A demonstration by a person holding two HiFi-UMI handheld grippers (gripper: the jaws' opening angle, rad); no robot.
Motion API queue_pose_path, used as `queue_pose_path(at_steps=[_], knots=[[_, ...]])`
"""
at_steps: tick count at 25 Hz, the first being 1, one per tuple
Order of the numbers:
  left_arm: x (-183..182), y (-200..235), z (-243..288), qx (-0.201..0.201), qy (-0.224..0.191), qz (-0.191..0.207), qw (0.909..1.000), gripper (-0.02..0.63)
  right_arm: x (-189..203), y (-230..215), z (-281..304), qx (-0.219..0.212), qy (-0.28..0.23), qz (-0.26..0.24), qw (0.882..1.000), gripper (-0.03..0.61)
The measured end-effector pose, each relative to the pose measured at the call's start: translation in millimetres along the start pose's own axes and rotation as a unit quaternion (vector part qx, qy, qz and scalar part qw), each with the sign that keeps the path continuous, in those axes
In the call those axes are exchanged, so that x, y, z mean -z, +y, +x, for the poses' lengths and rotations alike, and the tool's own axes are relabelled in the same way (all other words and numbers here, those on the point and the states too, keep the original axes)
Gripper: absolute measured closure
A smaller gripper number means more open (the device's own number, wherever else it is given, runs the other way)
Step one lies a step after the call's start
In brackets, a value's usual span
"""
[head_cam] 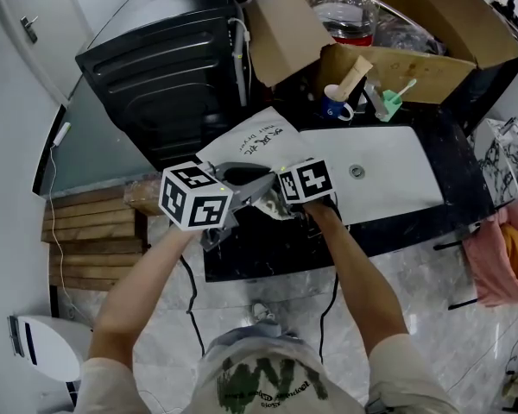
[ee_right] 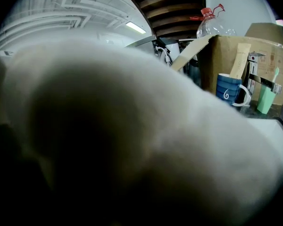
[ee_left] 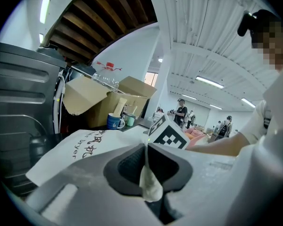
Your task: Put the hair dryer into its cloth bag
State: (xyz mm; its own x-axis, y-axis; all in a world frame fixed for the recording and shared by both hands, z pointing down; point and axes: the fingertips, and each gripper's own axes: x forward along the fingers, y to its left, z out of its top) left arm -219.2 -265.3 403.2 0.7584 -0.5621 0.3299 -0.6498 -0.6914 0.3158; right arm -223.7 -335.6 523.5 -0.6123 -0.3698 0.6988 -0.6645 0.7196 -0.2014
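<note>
Cloth bag [head_cam: 255, 136], white with dark print, lies on the dark bench [head_cam: 268, 248] just left of the white sink [head_cam: 388, 179], its near edge lifted toward both grippers. Left gripper [head_cam: 266, 188] sits left of the sink at that edge; in the left gripper view its fingers [ee_left: 167, 161] are clenched on a thin fold of the bag's cloth [ee_left: 148, 185]. Right gripper [head_cam: 285, 198] is at the sink's near-left corner, touching bunched pale cloth. The right gripper view is filled by blurred white cloth [ee_right: 179, 149], so I cannot tell the state of its fingers. Blue mug [head_cam: 335, 106] and cardboard box [head_cam: 397, 59] stand behind the sink.
</note>
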Motion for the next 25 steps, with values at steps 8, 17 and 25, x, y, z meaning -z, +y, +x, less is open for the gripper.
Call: queue_pose_path(at_steps=[8,17,25], knots=[[9.1,-0.9,3.3,-0.010,0.001,0.002,0.9999,0.586,3.7,1.1,-9.2,0.011,-0.006,-0.003,1.000,0.258],[20.6,-2.9,7.2,-0.033,0.003,0.001,0.9994,0.586,8.8,5.4,-40.3,0.011,-0.030,0.006,0.999,0.258],[28.9,-3.7,7.1,-0.065,0.005,-0.006,0.9978,0.585,21.1,10.3,-72.6,0.018,-0.044,0.006,0.999,0.281]])
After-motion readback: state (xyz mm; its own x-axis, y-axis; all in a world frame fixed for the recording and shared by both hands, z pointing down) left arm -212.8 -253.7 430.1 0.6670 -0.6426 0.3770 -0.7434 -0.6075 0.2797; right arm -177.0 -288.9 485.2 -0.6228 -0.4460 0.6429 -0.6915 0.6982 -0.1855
